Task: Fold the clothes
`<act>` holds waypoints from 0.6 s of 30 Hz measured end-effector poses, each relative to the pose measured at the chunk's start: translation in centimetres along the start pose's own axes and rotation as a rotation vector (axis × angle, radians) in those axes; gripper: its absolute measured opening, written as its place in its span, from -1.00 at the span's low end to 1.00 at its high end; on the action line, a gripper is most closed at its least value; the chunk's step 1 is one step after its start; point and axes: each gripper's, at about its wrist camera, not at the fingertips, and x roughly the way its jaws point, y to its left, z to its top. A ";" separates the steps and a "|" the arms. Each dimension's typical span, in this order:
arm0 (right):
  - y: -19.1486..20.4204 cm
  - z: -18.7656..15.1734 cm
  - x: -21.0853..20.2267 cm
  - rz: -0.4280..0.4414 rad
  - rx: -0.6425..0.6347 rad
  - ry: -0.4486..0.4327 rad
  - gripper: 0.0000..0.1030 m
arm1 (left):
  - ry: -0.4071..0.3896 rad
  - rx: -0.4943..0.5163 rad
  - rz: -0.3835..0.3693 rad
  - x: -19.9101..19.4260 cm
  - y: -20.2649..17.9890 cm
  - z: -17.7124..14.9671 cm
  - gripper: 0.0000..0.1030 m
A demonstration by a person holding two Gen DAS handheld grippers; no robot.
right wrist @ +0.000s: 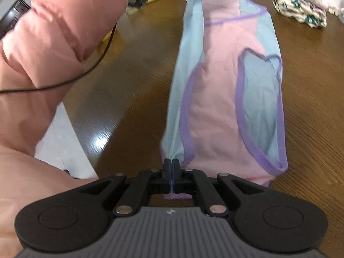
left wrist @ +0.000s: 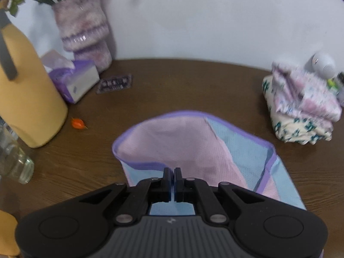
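Both my jaws pinch the thin edge of the top (right wrist: 217, 90), so any tug could slip it free and spoil the fold across the tabletop (right wrist: 133, 68)

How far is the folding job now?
Done: a folded pile sits at the table's far right. In hand: left gripper and right gripper are both shut on one long edge of the pink-blue garment, lifting it. Left: finishing this fold.

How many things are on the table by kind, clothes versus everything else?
Clothes: 3, the pink and blue garment plus two folded pieces
Other items: 6, yellow bottle, vase, tissue box, glass jar, orange candy, dark card
Total: 9
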 end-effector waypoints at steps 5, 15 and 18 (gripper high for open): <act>-1.8 -0.4 0.8 0.023 0.030 0.025 -0.99 | 0.028 -0.021 0.003 1.9 -0.3 -0.7 -0.97; -1.8 0.1 -1.1 -0.037 -0.142 0.015 -0.81 | -0.069 0.073 -0.061 -3.0 0.0 1.3 -0.06; -1.0 1.5 -1.9 -0.084 -0.222 -0.032 -0.81 | -0.054 0.144 0.008 -3.1 0.8 1.3 -0.10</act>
